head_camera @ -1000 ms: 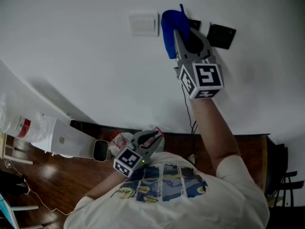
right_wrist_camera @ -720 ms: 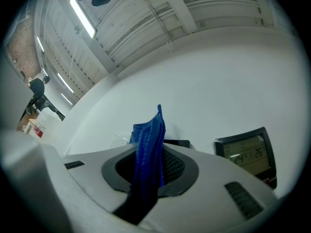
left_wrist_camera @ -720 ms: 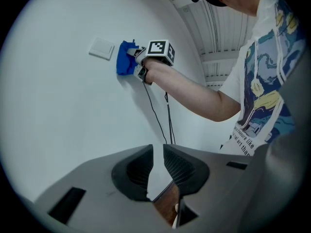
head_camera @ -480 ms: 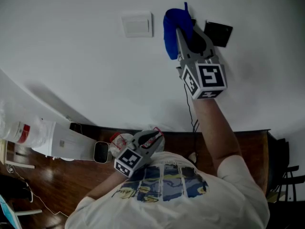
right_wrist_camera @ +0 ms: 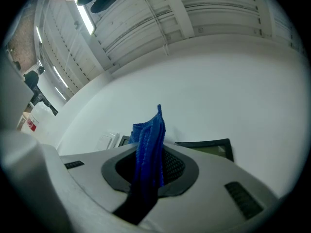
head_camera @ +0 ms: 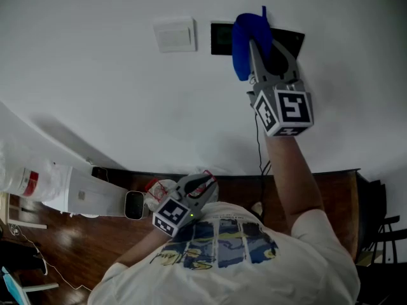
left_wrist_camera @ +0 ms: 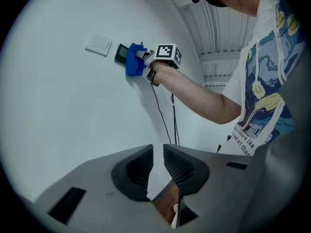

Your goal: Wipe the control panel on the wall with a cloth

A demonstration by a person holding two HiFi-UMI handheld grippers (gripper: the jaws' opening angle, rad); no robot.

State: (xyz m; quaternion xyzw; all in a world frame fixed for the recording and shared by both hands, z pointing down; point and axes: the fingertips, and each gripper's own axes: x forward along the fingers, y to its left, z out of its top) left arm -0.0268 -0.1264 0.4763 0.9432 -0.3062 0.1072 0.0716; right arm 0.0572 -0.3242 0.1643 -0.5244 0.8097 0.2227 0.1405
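- Right gripper point(head_camera: 259, 43) is up at the wall point(head_camera: 95, 88), arm stretched high, its marker cube facing the head camera.
- Its jaws are clamped on the blue cloth point(head_camera: 243, 43). In the right gripper view the cloth point(right_wrist_camera: 149, 144) runs straight up between the pads and pokes out past the tips of the right gripper point(right_wrist_camera: 150, 168).
- The cloth sits bunched against the wall, between two dark panels.
- Small panel point(head_camera: 222, 38) is just left of the cloth, its face fully in sight.
- Large panel point(head_camera: 291, 41) is to the right, partly behind the gripper. The cloth covers its left edge or sits right at it; I can't tell which.
- Right gripper view agrees: large panel point(right_wrist_camera: 210, 147) to the right of the cloth, small panel point(right_wrist_camera: 125, 141) peeking out to the left.
- A white switch plate point(head_camera: 174, 35) is further left on the wall, apart from the cloth.
- From the left gripper view, looking up: switch plate point(left_wrist_camera: 98, 44), small panel point(left_wrist_camera: 120, 53), then the cloth point(left_wrist_camera: 134, 64) pressed on the wall beside it.
- Left gripper point(head_camera: 205, 182) hangs low by the person's chest, well away from the wall.
- Its jaws stand a narrow gap apart with nothing held; through the gap of the left gripper point(left_wrist_camera: 158, 171) only wall and wooden floor show.
- A thin cable point(head_camera: 259, 146) drops down the wall below the right gripper.
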